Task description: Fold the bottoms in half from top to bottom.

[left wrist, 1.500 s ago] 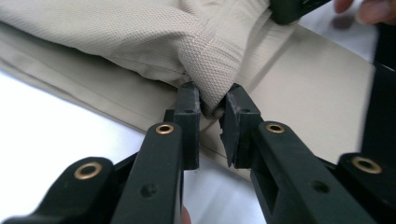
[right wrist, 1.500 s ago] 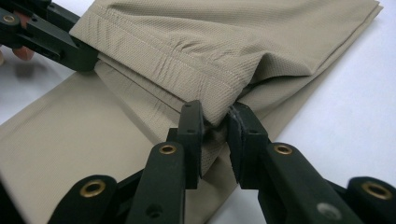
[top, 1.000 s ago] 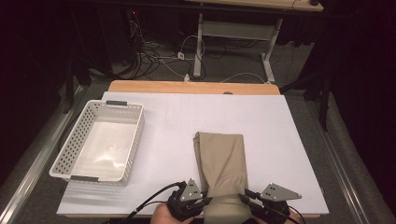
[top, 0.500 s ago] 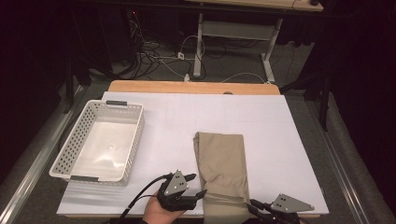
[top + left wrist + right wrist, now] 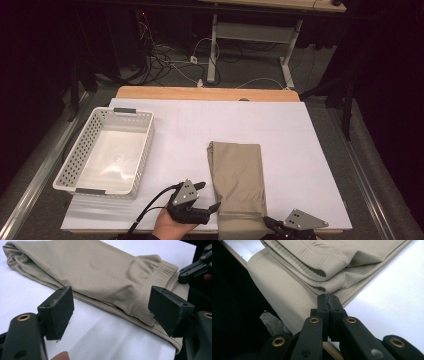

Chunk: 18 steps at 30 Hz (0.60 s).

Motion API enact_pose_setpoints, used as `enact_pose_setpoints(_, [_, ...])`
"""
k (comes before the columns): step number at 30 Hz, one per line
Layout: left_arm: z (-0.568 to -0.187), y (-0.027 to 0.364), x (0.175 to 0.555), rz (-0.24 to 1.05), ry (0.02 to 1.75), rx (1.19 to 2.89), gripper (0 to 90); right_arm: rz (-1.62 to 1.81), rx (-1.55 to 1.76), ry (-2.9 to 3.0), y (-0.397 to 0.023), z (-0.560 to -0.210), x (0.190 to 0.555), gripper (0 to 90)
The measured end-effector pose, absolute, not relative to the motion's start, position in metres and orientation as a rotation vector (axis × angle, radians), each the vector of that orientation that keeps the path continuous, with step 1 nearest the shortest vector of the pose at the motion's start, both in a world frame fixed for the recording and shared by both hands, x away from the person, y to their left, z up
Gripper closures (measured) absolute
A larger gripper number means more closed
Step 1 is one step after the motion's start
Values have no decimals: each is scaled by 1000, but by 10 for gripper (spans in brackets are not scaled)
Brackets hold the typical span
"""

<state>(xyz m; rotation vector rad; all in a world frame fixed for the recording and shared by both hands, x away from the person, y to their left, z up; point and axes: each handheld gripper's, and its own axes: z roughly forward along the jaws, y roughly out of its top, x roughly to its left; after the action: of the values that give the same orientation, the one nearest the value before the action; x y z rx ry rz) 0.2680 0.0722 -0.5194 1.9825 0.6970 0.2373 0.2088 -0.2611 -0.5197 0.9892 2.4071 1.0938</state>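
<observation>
We see folded beige trousers (image 5: pixel 237 182) lying low and right of centre in the high view, on a smooth white table sheet (image 5: pixel 300 145). Their near end hangs over the table's bottom edge. The cloth is a fine, pebbled knit, folded into a long rectangle; in the left gripper view a gathered elastic waistband (image 5: pixel 166 271) sits at the upper right, and soft rounded folds stack in layers across the top of the right gripper view.

Our left gripper (image 5: pixel 210 197) sits at the bottom centre of the high view, just left of the trousers. Its jaws have just been opening and now stand spread, blocky matt black pads on either side of the garment's edge without pressing it. Our right gripper (image 5: pixel 272 223) is at the bottom right, at the trousers' overhanging end; its pads are pressed flat together, and we cannot tell if any cloth is caught between them.

A white plastic basket (image 5: pixel 75 165) with perforated walls stands at the left, well apart.
</observation>
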Motion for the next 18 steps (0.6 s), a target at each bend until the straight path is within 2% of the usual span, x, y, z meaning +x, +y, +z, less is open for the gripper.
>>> enact_pose_setpoints(18, [-520, 71, 269, 227, 701, 1993, 195, 1089, 1022, 2397, -272, -518, 208, 900])
